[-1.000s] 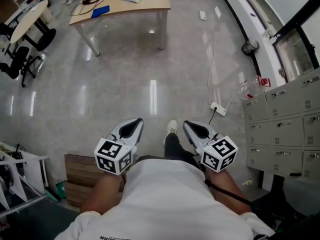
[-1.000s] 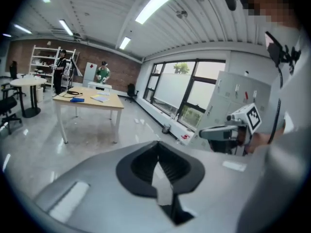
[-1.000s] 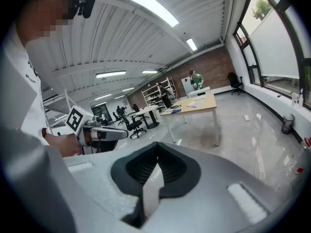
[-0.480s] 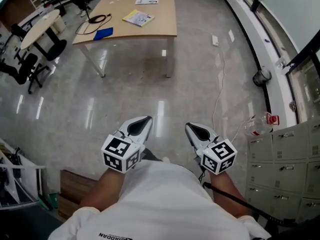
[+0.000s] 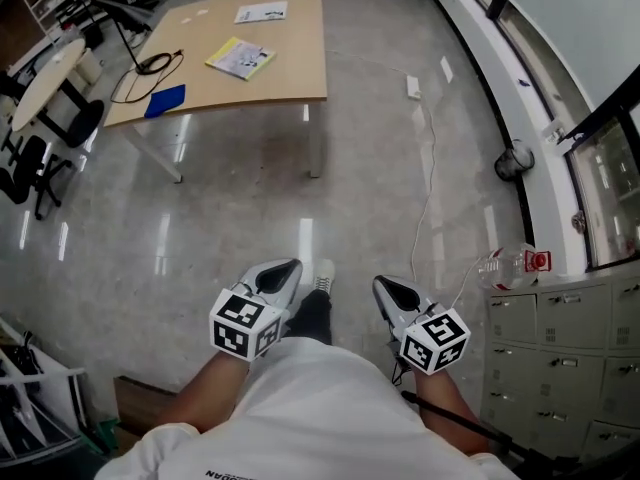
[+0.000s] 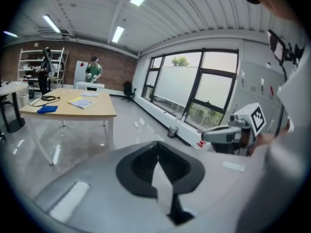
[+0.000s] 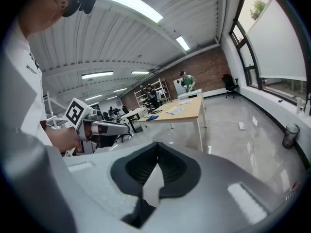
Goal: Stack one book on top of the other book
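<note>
One likely book [image 5: 240, 57] | on table [image 5: 290, 68] | far beyond left claw [image 5: 283, 269], right claw [image 5: 385, 286]

On the table [image 5: 285, 73], near book [image 5: 240, 58] and far book [image 5: 261, 12], apart.

— Where do the two books lie?

— Both lie flat on the desk [image 5: 290, 78], well apart, neither on the other.

— The yellow book [image 5: 240, 57]?

— Thin and closed, its yellow cover carrying some pale print. It sits skewed to the desk's edges, about mid-desk.

— And the white book [image 5: 261, 12]?

— Also thin and closed, with a pale cover. It lies nearly square with the edges, near the far edge, toward the far right corner.
</note>
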